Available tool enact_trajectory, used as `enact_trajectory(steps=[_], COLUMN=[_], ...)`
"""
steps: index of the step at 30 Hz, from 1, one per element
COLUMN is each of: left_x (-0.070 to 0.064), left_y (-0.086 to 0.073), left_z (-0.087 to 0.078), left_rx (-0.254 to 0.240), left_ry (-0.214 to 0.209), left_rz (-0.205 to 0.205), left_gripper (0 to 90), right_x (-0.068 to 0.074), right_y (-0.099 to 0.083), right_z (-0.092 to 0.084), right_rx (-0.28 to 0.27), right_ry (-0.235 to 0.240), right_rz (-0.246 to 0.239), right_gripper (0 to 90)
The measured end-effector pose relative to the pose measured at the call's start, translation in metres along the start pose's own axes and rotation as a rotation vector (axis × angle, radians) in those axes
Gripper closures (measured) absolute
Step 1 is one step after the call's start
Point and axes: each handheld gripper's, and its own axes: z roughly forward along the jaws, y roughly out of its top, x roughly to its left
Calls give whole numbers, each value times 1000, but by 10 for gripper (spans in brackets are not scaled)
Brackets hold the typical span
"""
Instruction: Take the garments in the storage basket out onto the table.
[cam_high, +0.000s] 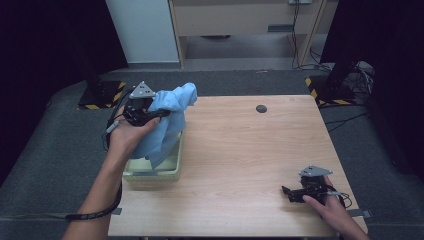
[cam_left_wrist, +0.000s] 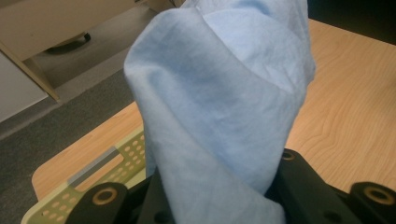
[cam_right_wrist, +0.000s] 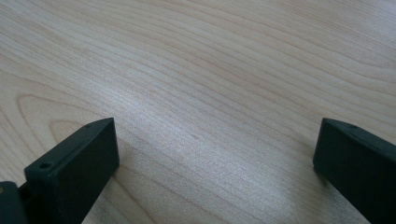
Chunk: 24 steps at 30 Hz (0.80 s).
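Observation:
A light blue cloth (cam_high: 170, 117) hangs bunched from my left gripper (cam_high: 162, 113), which is shut on it above a pale green perforated basket (cam_high: 150, 174) at the table's left edge. In the left gripper view the cloth (cam_left_wrist: 224, 107) rises in folds from between the black jaws and hides most of what lies beyond; the basket's rim (cam_left_wrist: 70, 196) shows at the lower left. My right gripper (cam_high: 287, 192) rests low over the table's front right, held by a hand. In the right gripper view my right gripper (cam_right_wrist: 217, 144) stands open, its jaws wide apart over bare wood.
The wooden table (cam_high: 250, 160) has a small dark round grommet (cam_high: 261, 108) near its far edge. Grey carpet surrounds it. Black stands with yellow-striped feet (cam_high: 102, 95) flank the far corners, and cables (cam_high: 350, 75) lie at the far right.

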Motion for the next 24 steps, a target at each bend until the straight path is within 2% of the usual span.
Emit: enact_trajectory(steps=[13,16,24], left_x=[-29,-35,-52], left_y=[24,28,40], left_z=[-1,3,16], left_rx=[-21,-26,-9], left_ry=[-47,-57,-89], left_rz=[63,65,104], left_gripper=[779,779,779], right_x=[0,0,0], right_y=[0,0,0], right_z=[0,0,0], right_rx=[0,0,0], right_ry=[0,0,0], right_rz=[0,0,-2], right_gripper=[5,5,5])
